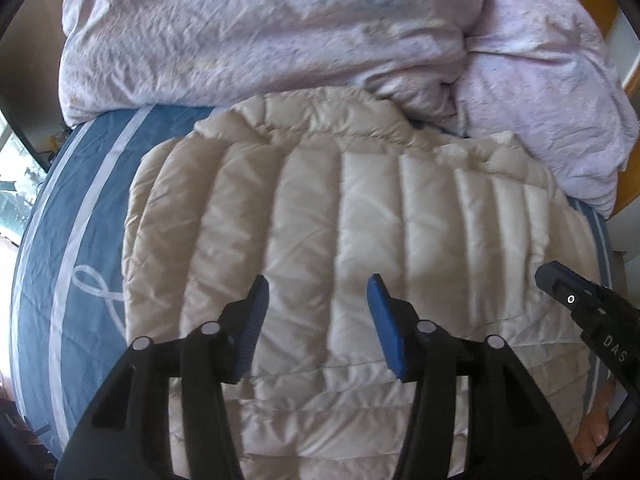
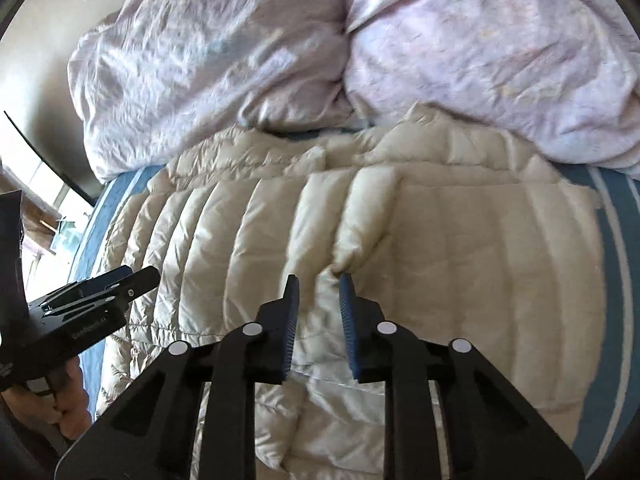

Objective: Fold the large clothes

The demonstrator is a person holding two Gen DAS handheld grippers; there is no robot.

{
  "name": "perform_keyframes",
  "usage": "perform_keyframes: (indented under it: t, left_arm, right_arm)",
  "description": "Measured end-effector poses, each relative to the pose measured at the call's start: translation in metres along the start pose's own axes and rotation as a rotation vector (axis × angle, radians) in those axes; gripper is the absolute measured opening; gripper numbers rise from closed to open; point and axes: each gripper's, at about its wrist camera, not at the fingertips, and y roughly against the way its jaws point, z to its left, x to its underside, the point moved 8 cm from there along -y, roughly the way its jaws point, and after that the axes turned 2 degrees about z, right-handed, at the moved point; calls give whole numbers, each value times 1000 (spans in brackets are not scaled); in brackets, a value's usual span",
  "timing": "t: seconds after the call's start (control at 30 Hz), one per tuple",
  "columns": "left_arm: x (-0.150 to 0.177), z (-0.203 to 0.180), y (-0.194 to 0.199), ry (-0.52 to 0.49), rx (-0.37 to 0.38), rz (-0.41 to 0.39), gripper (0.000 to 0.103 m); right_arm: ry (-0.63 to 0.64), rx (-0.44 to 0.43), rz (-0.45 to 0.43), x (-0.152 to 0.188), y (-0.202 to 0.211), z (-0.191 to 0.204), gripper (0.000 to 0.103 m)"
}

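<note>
Left wrist view: one cream quilted puffer jacket [image 1: 340, 240] lies flat on the blue white-striped bedsheet [image 1: 80, 208]; one crumpled lilac duvet [image 1: 280, 32] behind the jacket
Left gripper [image 1: 318, 294]: spread wide above the jacket, holding nothing
Right wrist view: one jacket [image 2: 460, 260], one duvet [image 2: 480, 60] beyond the jacket
Right gripper [image 2: 319, 286]: narrowly parted, a jacket fold between its tips, grip unclear

The puffer jacket [image 1: 320, 240] lies spread on the bed sheet [image 1: 60, 264] in front of me. Behind it, at the far side of the bed, a bunched duvet [image 1: 260, 32] sits on the sheet, touching the jacket's far edge. My left gripper [image 1: 316, 292] hangs over the jacket's near part, and my right gripper [image 2: 319, 292] is beside it to the right, over a raised fold of the jacket.
</note>
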Motion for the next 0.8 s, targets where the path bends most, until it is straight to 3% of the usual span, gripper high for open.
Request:
perform_keyframes:
  t: [0.13, 0.4, 0.63, 0.7, 0.77, 0.8]
  left_arm:
    - [0, 12, -5, -1, -29, 20, 54]
    - [1, 28, -15, 4, -37, 59, 54]
    - [5, 36, -13, 9, -18, 58, 54]
    - [9, 41, -4, 5, 3, 48, 54]
    - [16, 49, 7, 8, 22, 36, 58]
    - [22, 56, 14, 19, 34, 32, 60]
  right_arm:
    - [-27, 45, 68, 14, -23, -12, 16]
    - [-110, 53, 118, 22, -38, -30, 14]
    - [-180, -7, 122, 22, -38, -36, 14]
    - [-210, -42, 144, 22, -32, -38, 19]
    - [-233, -86, 156, 26, -18, -38, 35]
    - [-232, -89, 153, 27, -12, -39, 51]
